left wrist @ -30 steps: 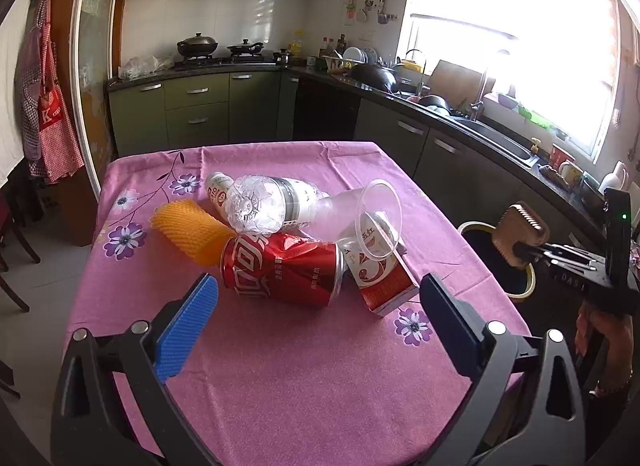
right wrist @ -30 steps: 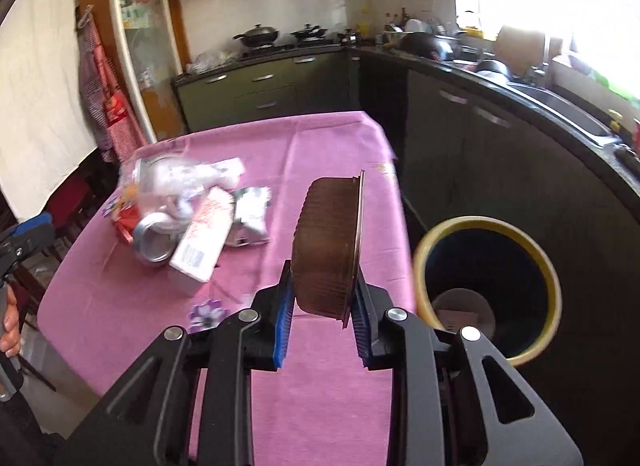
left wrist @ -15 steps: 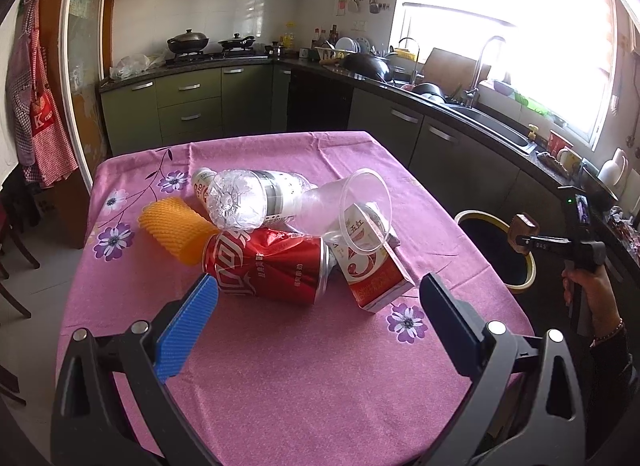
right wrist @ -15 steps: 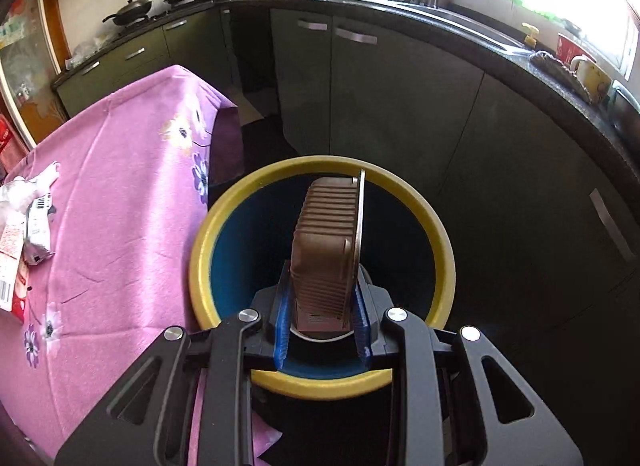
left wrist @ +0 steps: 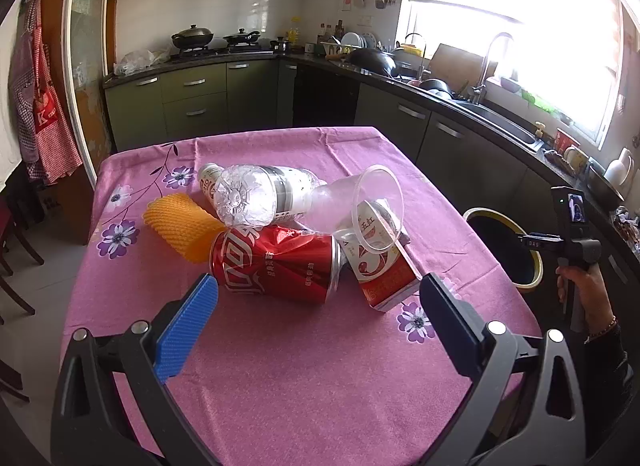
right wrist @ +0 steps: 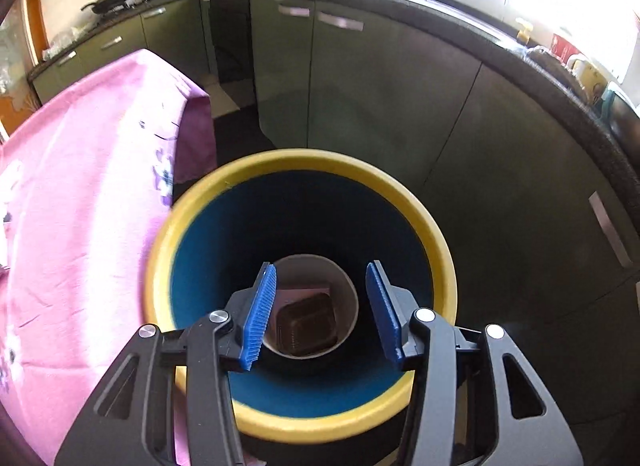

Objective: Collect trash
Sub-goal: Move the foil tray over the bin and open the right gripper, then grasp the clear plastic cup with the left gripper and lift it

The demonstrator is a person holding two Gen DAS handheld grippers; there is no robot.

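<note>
1. Readable on the crushed red can (left wrist: pixel 276 262): white Coca-Cola script in Chinese characters, with fine print too small to make out. On the red-and-white carton (left wrist: pixel 380 266) touching the can's right end: two red characters and a large white swirl.
2. Lying on the can's far side and touching it: clear plastic bottle (left wrist: pixel 264 195) with a grey label band, writing illegible. Just left of the can: orange foam net (left wrist: pixel 180 225). Right of the can, tipped over the carton: clear plastic cup (left wrist: pixel 376 209).
3. Hovering near the can's front with fingers spread wide and holding nothing: left gripper (left wrist: pixel 320 326). Bare pink tablecloth (left wrist: pixel 304 378) between can and fingers; table edge to the right of the can, then the yellow-rimmed bin (left wrist: pixel 532 262) on the floor beyond it.
4. Well right of the can, above the bin (right wrist: pixel 304 161): right gripper (right wrist: pixel 320 314), blue pads parted and empty, inside the rim's outline with room on both sides.
5. Changed since half a second ago: brown ribbed tray (right wrist: pixel 306 326) no longer pinched in the right gripper, now lying at the bin's bottom inside a pale bowl (right wrist: pixel 348 294). Pile around the can unchanged.
</note>
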